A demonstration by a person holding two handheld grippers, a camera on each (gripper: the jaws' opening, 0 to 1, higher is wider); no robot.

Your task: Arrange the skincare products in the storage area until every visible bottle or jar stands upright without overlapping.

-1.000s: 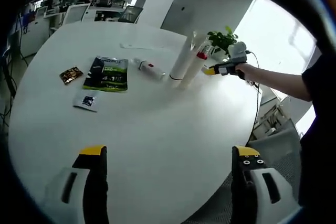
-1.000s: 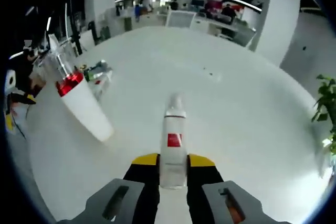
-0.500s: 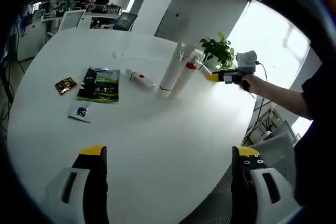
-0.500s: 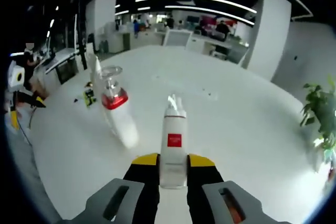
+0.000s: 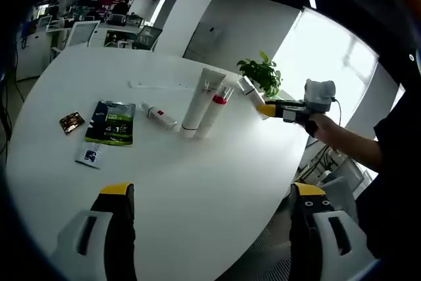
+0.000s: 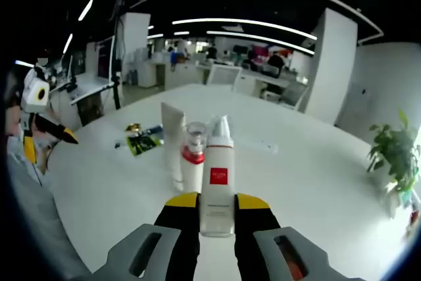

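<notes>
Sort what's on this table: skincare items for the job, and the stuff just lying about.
For the job:
white tube, standing
red-collared bottle, standing
small bottle, lying flat
red-label bottle, held in the right gripper

Lying about:
green pouch
brown packet
white sachet
plant

three bottles [image 5: 212,112], one tube [image 5: 197,101], three sachets [image 5: 112,122]

Daylight from a blown-out window [image 5: 329,51] washes the white counter [image 5: 197,182] with soft glare. Ceiling strip lights [image 6: 243,25] glow overhead. Fisheye bending curves the edges, and distant desks blur.
</notes>
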